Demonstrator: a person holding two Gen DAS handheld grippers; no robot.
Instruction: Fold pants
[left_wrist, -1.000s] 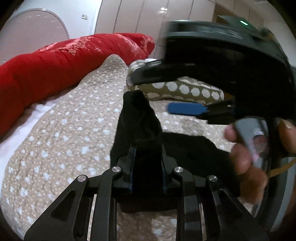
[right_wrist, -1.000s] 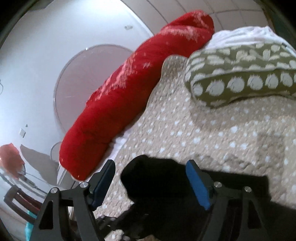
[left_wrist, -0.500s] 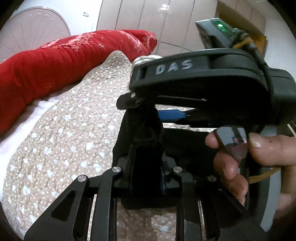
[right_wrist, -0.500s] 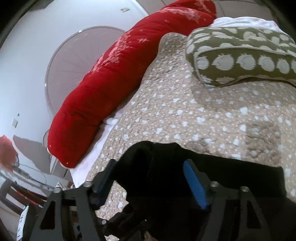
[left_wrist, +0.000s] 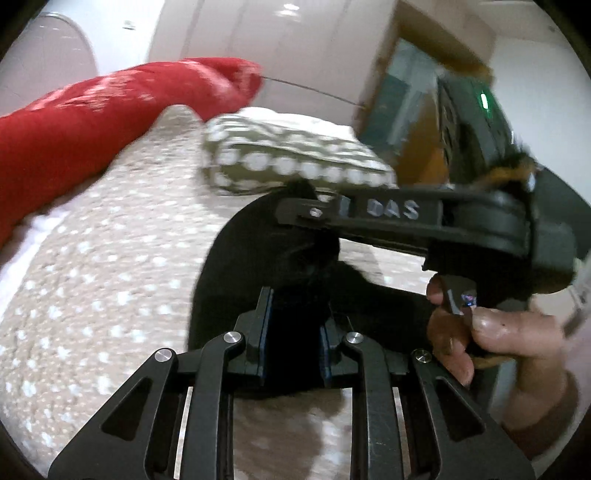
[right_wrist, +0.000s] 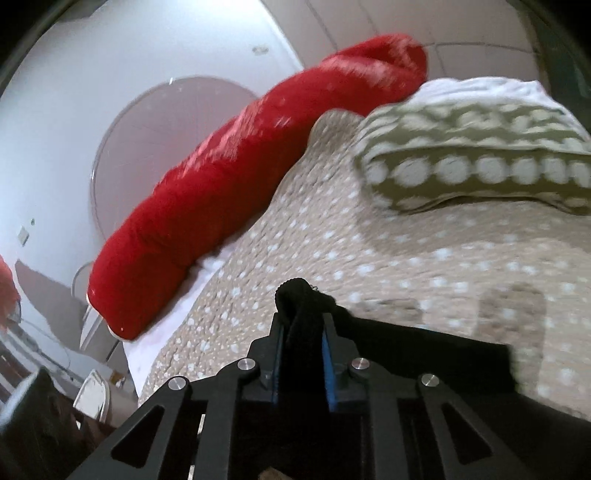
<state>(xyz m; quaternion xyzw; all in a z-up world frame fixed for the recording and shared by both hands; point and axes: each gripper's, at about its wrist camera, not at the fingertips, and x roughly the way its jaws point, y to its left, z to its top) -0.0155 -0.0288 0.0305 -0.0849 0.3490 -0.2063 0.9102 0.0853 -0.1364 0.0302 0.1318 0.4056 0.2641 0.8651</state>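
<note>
The black pants (left_wrist: 236, 266) hang lifted over the beige dotted bed quilt (left_wrist: 110, 258). My left gripper (left_wrist: 293, 314) is shut on a bunched fold of the pants. In the left wrist view my right gripper (left_wrist: 314, 214) comes in from the right, held by a hand (left_wrist: 491, 332), and grips the same cloth just above and beyond the left one. In the right wrist view my right gripper (right_wrist: 303, 325) is shut on a black fold of the pants (right_wrist: 424, 343), the rest of which trails to the right across the quilt (right_wrist: 406, 258).
A long red bolster (right_wrist: 240, 177) lies along the quilt's left edge; it also shows in the left wrist view (left_wrist: 92, 122). An olive pillow with white dots (right_wrist: 480, 162) lies at the far end. A white wall and a round headboard (right_wrist: 147, 122) stand behind.
My right gripper has closed from open onto the black pants, right by my left gripper. Both grippers have lifted the cloth higher off the quilt.
</note>
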